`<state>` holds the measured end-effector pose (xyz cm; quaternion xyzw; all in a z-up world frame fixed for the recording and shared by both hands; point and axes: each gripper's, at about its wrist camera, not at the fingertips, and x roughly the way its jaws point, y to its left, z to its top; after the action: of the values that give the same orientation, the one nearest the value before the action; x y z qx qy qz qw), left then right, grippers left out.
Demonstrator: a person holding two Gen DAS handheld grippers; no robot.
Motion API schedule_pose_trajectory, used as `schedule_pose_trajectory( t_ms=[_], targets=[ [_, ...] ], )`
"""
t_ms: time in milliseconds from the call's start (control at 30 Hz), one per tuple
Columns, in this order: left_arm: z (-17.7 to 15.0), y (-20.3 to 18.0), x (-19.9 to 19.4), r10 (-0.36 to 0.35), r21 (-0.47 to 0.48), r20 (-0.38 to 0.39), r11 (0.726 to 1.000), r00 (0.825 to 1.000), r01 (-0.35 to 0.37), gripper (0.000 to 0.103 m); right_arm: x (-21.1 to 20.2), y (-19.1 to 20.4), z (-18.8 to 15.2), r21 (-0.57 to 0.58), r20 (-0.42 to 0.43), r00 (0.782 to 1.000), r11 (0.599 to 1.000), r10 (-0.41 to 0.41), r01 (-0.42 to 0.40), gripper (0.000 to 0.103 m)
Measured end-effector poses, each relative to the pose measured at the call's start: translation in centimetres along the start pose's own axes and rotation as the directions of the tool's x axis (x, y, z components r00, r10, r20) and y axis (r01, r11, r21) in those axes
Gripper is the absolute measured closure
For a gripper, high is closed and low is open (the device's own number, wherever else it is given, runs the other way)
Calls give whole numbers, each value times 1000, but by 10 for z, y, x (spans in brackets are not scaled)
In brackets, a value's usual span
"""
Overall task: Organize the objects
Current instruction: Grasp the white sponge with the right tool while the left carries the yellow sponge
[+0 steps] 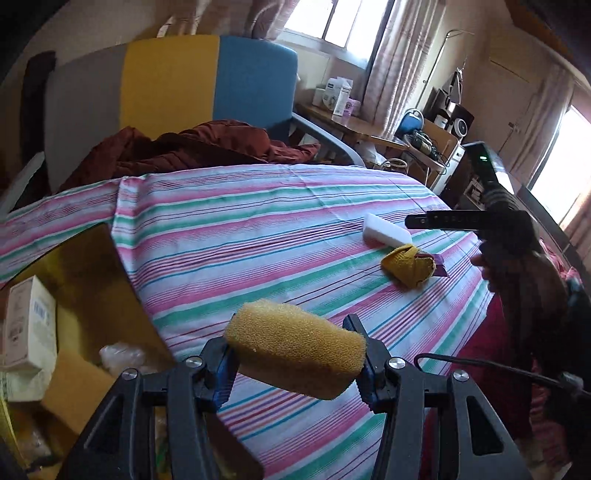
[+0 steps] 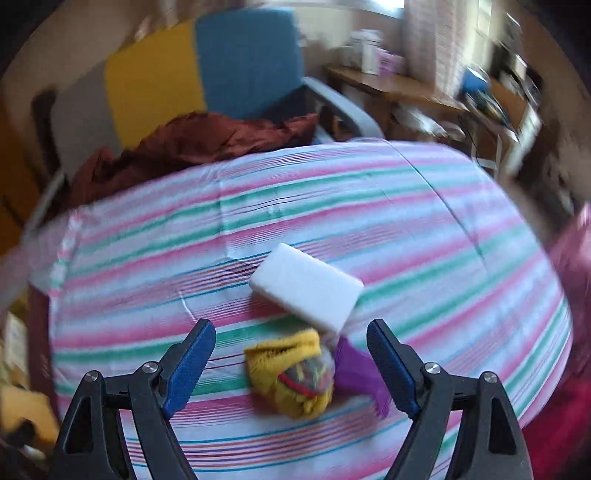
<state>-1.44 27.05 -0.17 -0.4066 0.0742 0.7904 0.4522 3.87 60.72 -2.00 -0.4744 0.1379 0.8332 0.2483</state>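
Where curtained windows (image 1: 334, 22) glow, a striped cloth (image 1: 258, 229) covers the table

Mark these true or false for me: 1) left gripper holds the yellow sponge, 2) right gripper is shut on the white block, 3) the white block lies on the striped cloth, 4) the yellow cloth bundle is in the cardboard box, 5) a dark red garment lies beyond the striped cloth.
1. True: the left gripper is shut on the yellow sponge.
2. False: the right gripper is open and empty; the white block lies ahead of it.
3. True: it rests on the striped cloth.
4. False: the yellow bundle sits on the cloth beside the block.
5. True: the red garment lies there.
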Motion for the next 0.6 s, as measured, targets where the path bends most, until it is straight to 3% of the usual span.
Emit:
schedule_pose_trajectory(
  t_ms=[167, 367, 433, 500, 533, 600],
  targets=[
    [-10, 17, -8, 11, -42, -11, 999, 1000, -12, 49, 53, 19, 21, -249, -107, 984, 962, -141, 111, 17],
    [-13, 22, -16, 2, -44, -1, 999, 1000, -2, 49, 104, 11, 28, -363, -195, 953, 920, -233, 151, 17],
    [-12, 21, -15, 1, -42, -1, 999, 1000, -1, 48, 109, 4, 32, -331, -206, 960, 937, -191, 115, 19],
    [-12, 21, -15, -6, -43, 1, 999, 1000, 6, 48, 109, -3, 36, -281, -212, 969, 957, -131, 68, 33],
    [-12, 21, -14, -8, -42, 1, 999, 1000, 8, 48, 109, -5, 37, -262, -210, 971, 963, -115, 57, 34],
    [-13, 20, -14, -11, -45, -1, 999, 1000, 11, 48, 108, -4, 35, -270, -195, 973, 960, -122, 66, 38]
  ],
)
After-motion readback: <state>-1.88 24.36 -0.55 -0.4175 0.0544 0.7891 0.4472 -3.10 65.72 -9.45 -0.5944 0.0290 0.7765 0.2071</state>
